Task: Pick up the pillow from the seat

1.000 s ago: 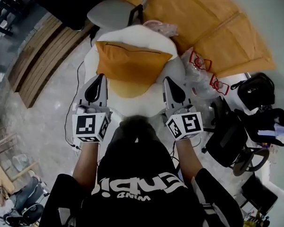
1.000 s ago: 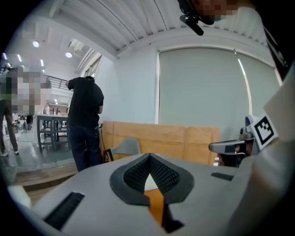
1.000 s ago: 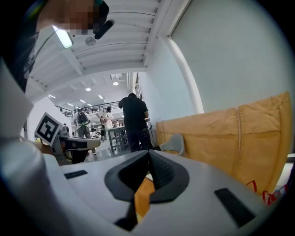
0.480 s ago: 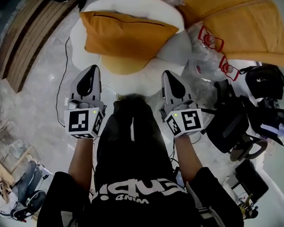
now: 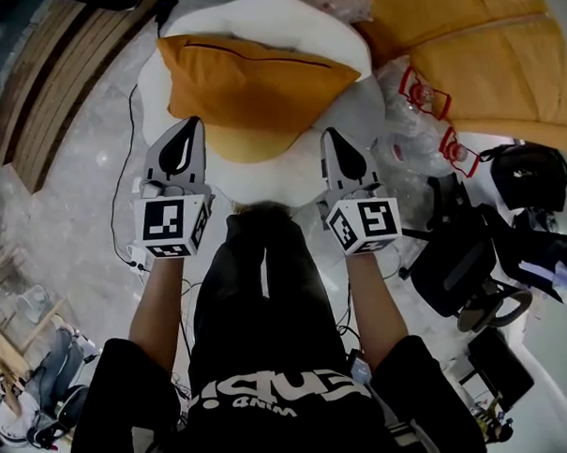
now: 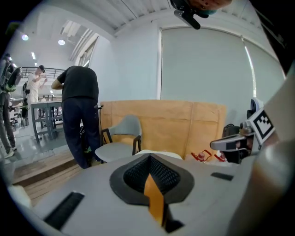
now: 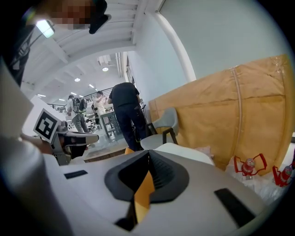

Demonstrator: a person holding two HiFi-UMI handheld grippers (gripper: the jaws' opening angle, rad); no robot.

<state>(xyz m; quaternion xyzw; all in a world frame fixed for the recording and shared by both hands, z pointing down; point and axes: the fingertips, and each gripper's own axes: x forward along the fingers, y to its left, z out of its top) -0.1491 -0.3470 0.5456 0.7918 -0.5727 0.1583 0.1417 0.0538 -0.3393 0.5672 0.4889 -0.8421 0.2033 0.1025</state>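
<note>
An orange pillow (image 5: 254,81) lies on a white round seat (image 5: 284,24); a paler orange rounded part (image 5: 252,142) shows under its near edge. My left gripper (image 5: 193,123) is shut and empty, its tip just off the pillow's near left corner. My right gripper (image 5: 328,134) is shut and empty too, beside the pillow's near right side. In the left gripper view the closed jaws of the left gripper (image 6: 150,159) leave a slit that shows the pillow (image 6: 154,203). In the right gripper view the right gripper (image 7: 148,154) frames a strip of the pillow (image 7: 144,193) the same way.
Tan padded sheets (image 5: 482,53) lean behind the seat, with red-handled plastic bottles (image 5: 423,97) at their foot. A black office chair (image 5: 463,260) and a black bag (image 5: 530,173) stand at the right. Wooden planks (image 5: 43,81) lie at the left. A grey chair (image 6: 122,138) and a person in black (image 6: 80,115) are behind the seat.
Both grippers have sunk in front of the seat, still shut, their tips now beside the pillow's near edge. The pillow has not shifted on the seat.
</note>
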